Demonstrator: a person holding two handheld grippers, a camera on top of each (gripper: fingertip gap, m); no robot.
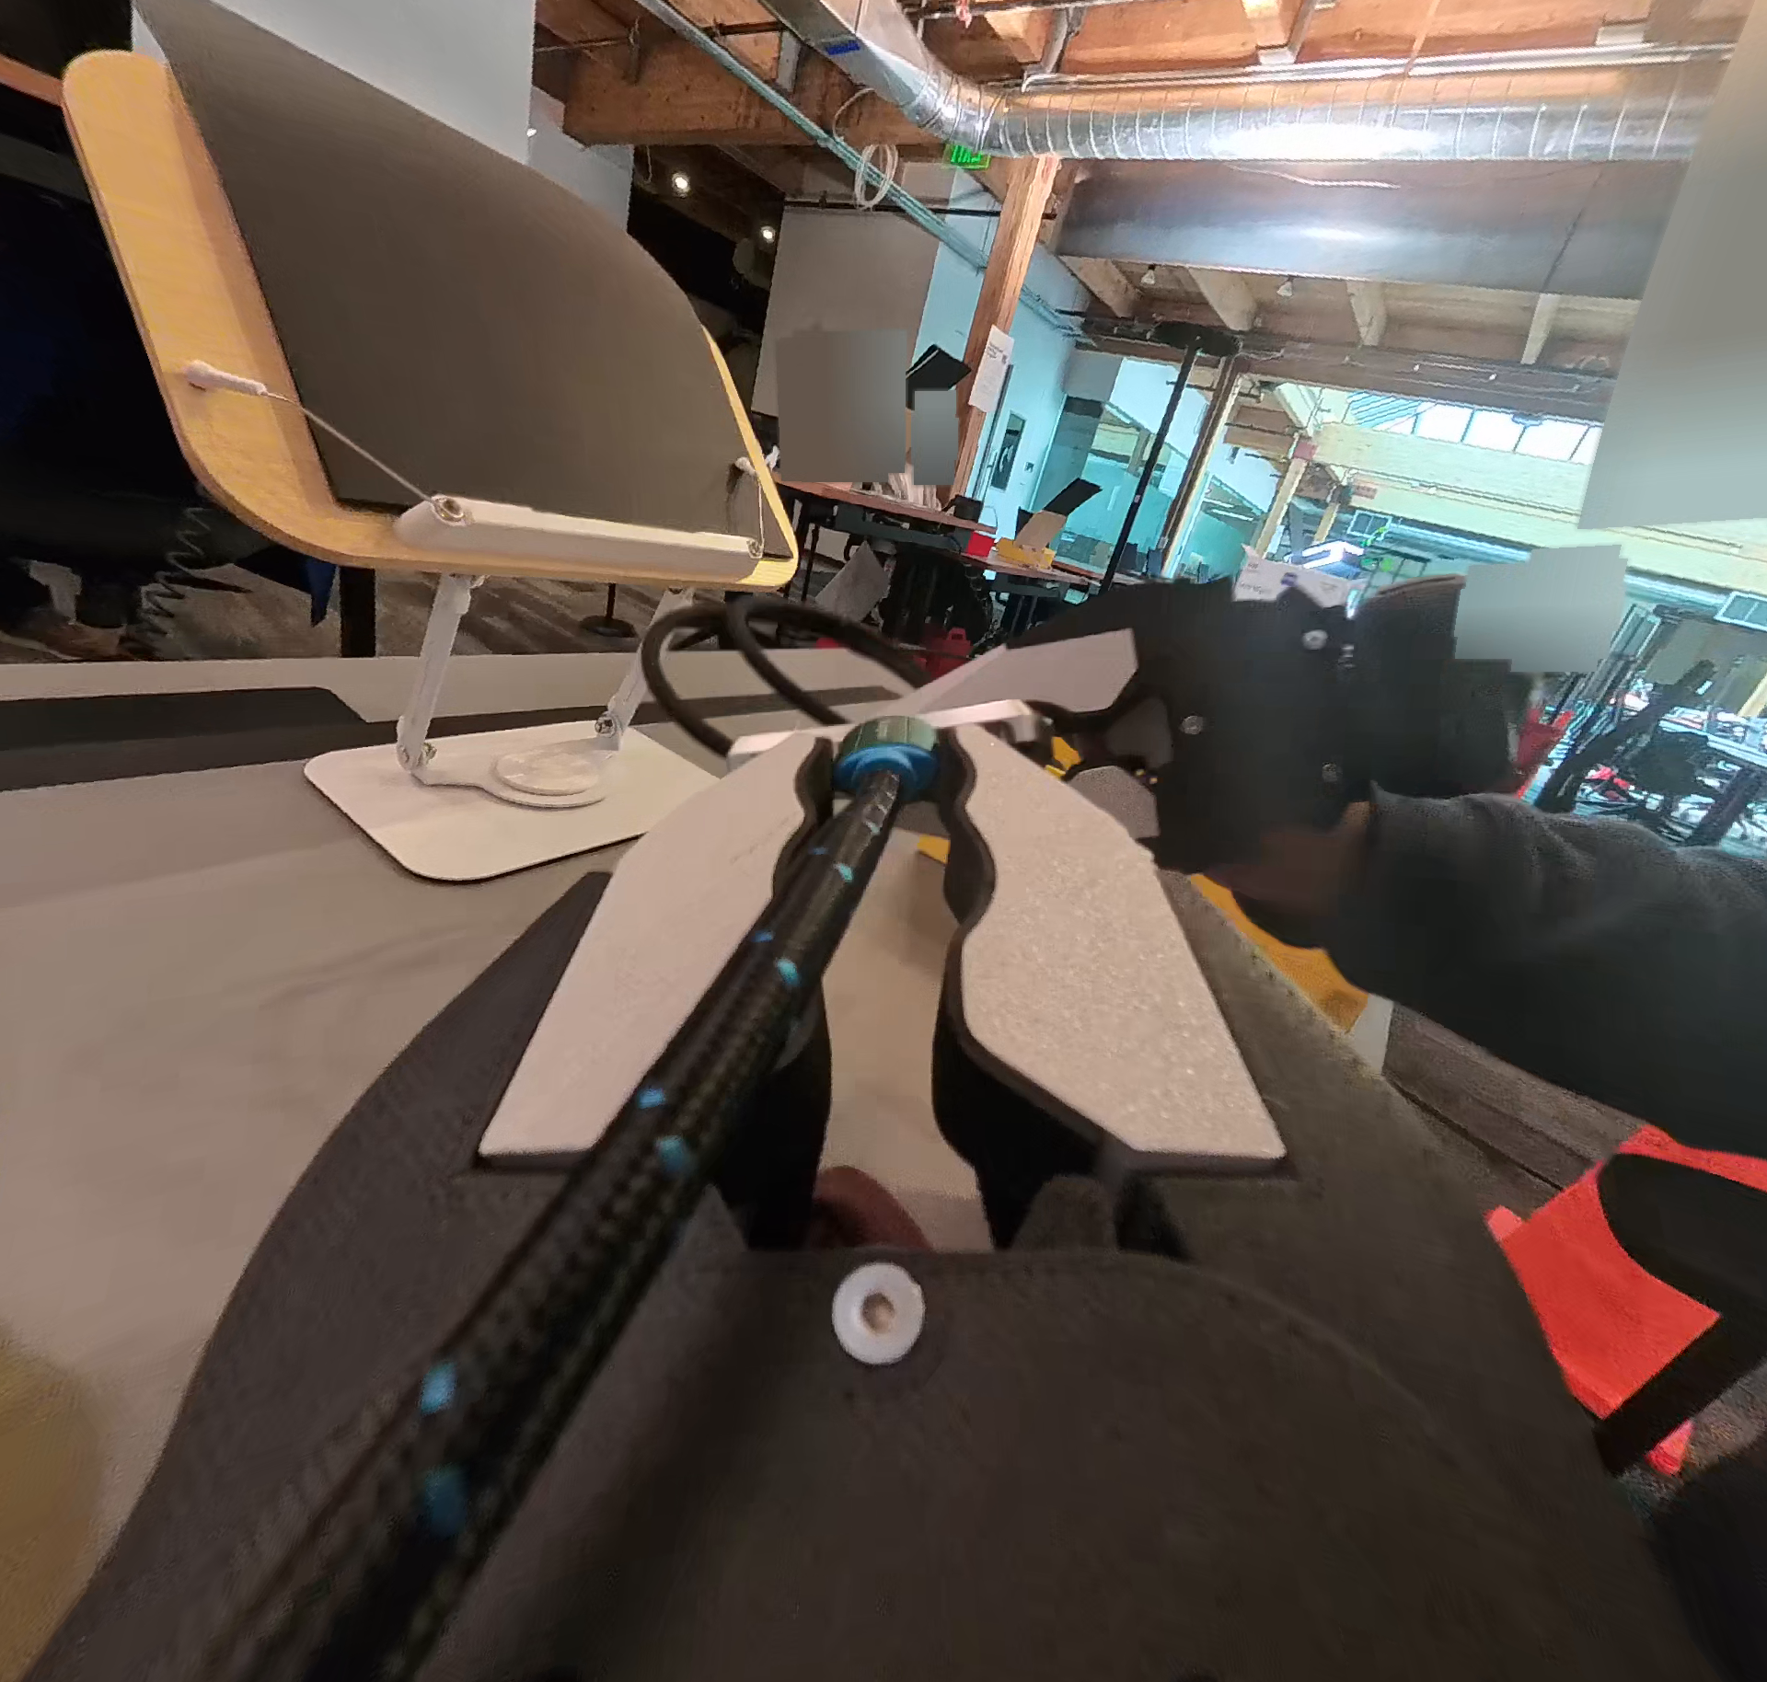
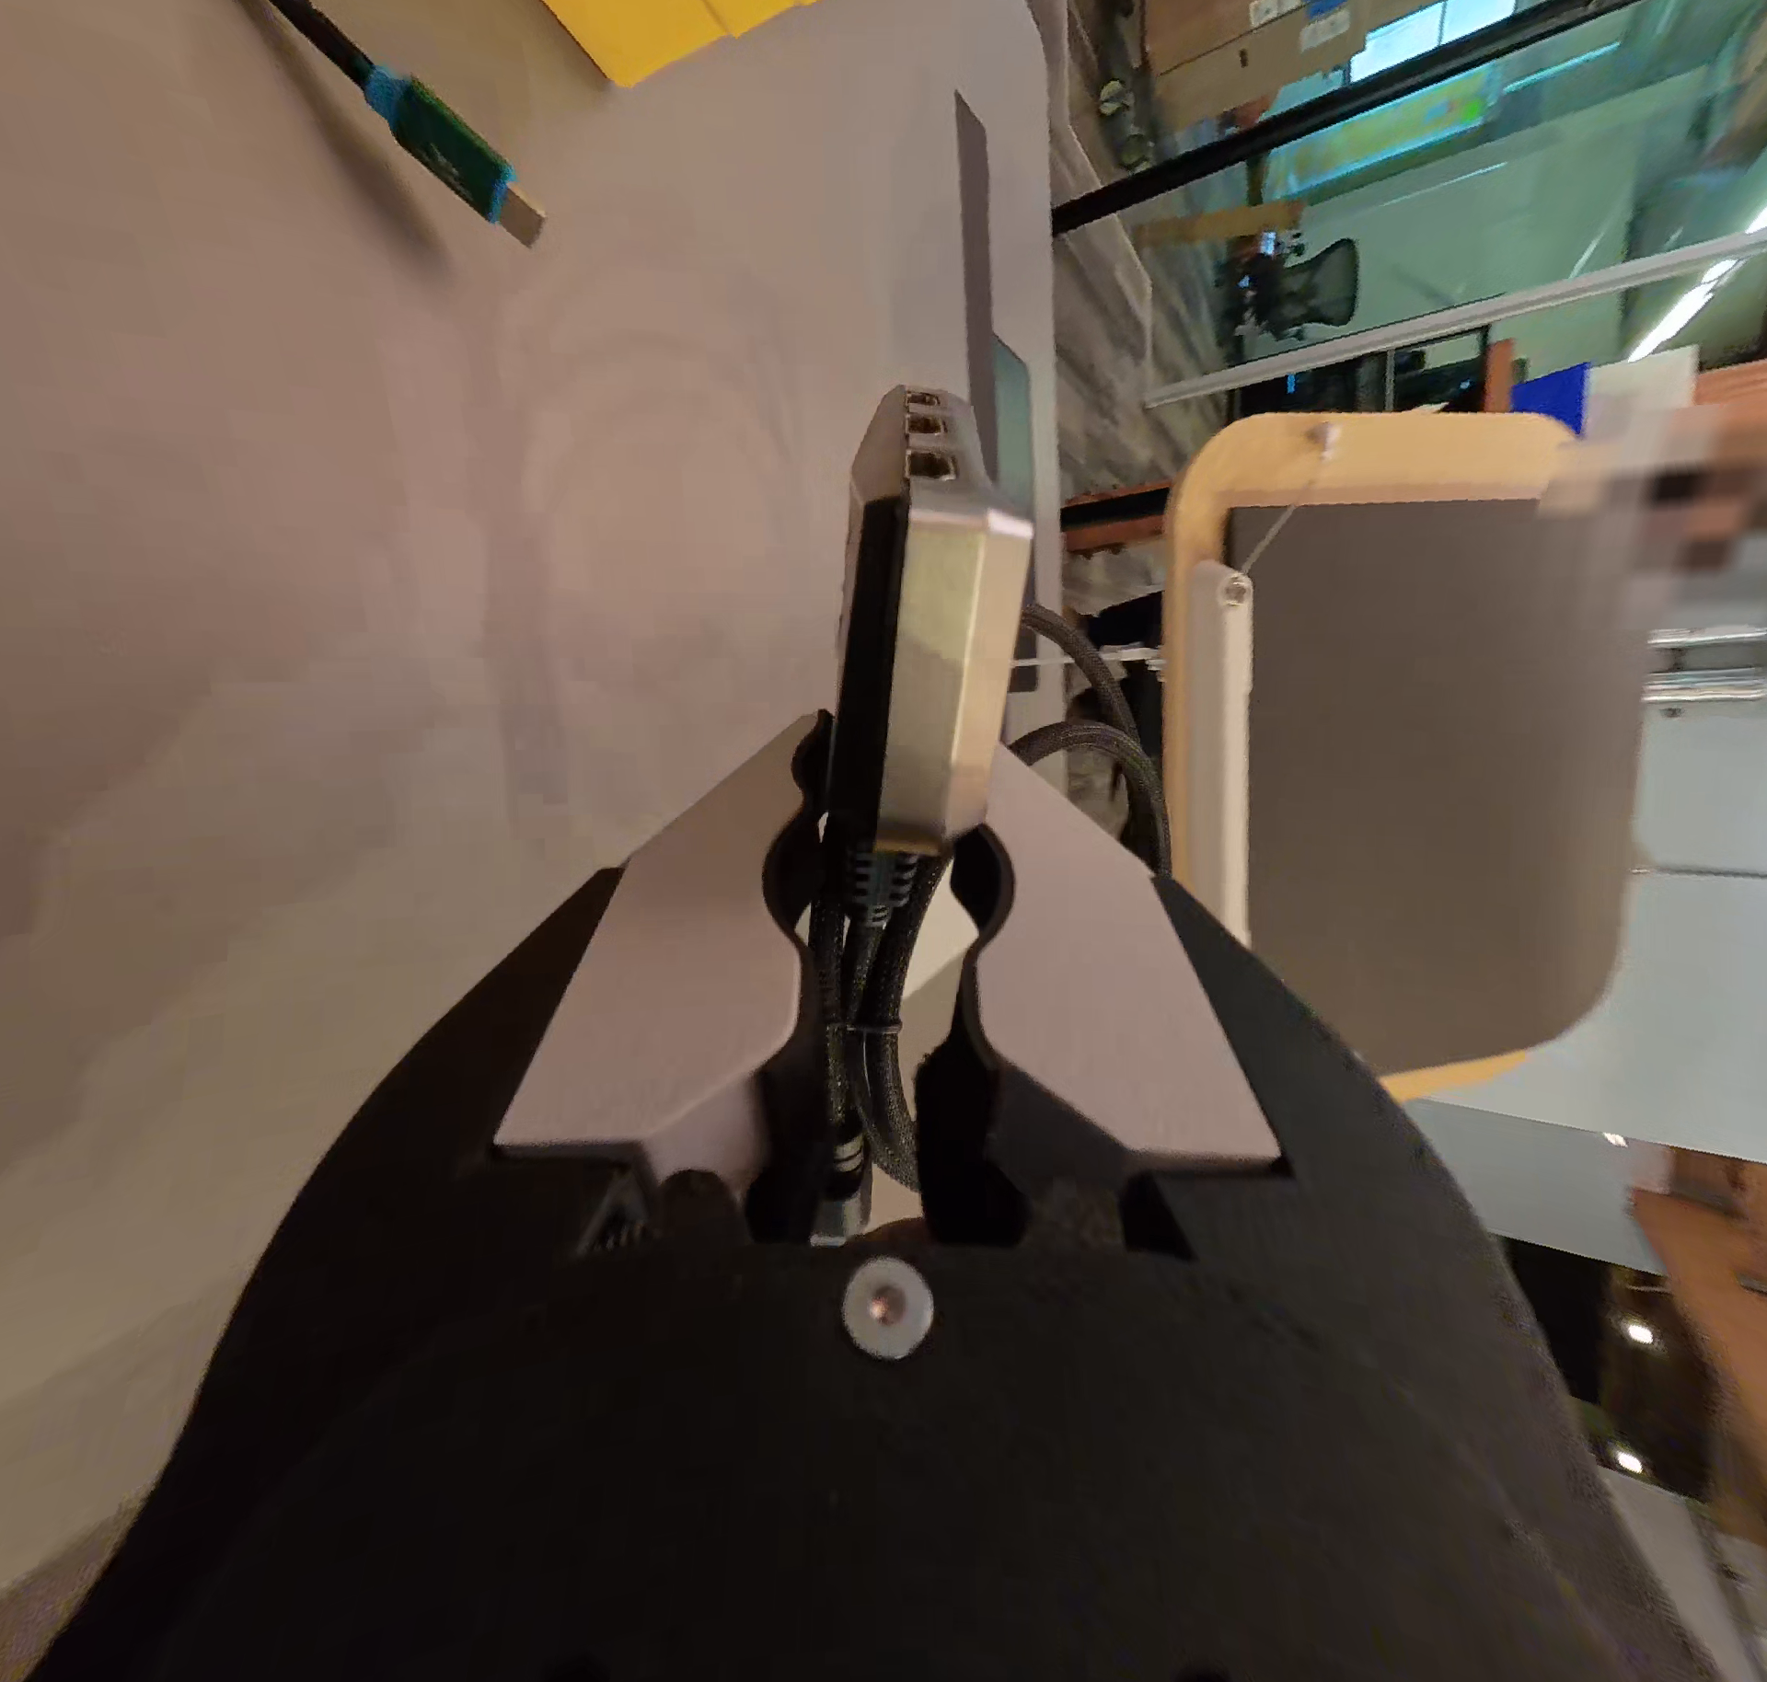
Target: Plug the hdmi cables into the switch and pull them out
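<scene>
Between the closed fingers of the right gripper (image 2: 894, 795) sits the switch (image 2: 923, 642), held off the table with its empty ports pointing away. The left gripper (image 1: 884, 766) is clamped on the HDMI cable (image 1: 727, 1043) at its blue-green plug (image 2: 449, 150), which is near the switch but not touching. To plug well, line the plug up squarely with one port, then push straight and slowly.
</scene>
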